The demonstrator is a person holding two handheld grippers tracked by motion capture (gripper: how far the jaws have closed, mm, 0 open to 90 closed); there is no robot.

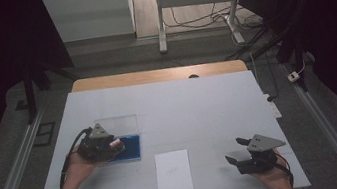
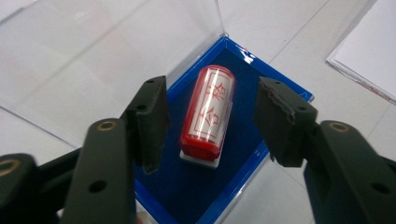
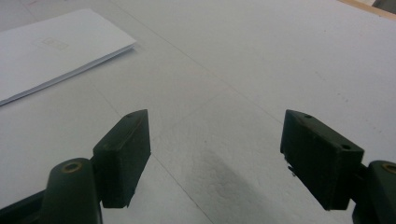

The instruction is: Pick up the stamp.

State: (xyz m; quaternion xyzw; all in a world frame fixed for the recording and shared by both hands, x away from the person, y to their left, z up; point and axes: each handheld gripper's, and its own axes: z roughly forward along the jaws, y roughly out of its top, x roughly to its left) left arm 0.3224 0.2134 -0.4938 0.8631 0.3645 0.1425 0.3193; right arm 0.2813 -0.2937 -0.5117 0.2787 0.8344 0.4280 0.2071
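A red cylinder stamp [image 2: 208,114] with red characters on a clear side lies in a blue-lined box [image 2: 187,186]. The box's clear lid [image 2: 93,56] stands open behind it. My left gripper [image 2: 212,100] reaches over the box with one jaw on each side of the stamp and a gap to each pad, so it is open. From above, the left gripper [image 1: 117,146] covers the left part of the blue box [image 1: 133,148], and the stamp [image 1: 115,143] shows as a red spot. My right gripper [image 1: 233,149] rests open and empty near the table's front right, also seen in its own view [image 3: 215,140].
A white sheet of paper [image 1: 173,174] lies on the white table cover [image 1: 198,105] between the two grippers, near the front edge. Its corner [image 2: 369,51] shows beside the box, and it lies left of the right gripper [image 3: 51,46]. A wooden table edge [image 1: 158,74] runs along the back.
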